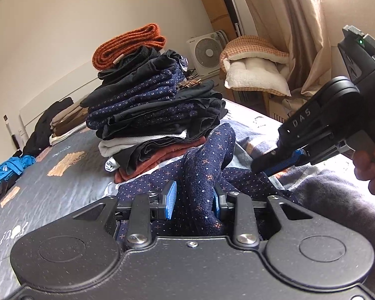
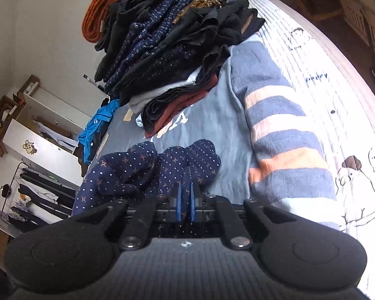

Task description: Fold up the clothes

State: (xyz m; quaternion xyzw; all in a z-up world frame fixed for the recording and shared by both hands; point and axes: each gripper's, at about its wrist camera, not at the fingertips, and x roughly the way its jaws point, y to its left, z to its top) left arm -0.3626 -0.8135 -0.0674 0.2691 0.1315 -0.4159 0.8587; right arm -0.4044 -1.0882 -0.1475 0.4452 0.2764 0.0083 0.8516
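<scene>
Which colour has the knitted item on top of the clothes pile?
Rust orange; the knitted item shows best in the left wrist view.

I see a bedroom with cream walls [image 1: 50, 25], a white box fan [image 1: 205, 52], beige curtains [image 1: 302, 25] glowing with daylight, and open white wardrobes [image 2: 37, 135].

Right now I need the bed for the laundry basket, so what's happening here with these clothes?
A person is folding clothes on the bed with a handheld gripper in each hand. The left gripper has a bunched fold of a navy dotted garment standing between its fingers. The right gripper is nearly shut on the same garment's edge. Behind them stands a tall stack of folded clothes, topped by an orange knit. The navy piece isn't folded yet.
</scene>
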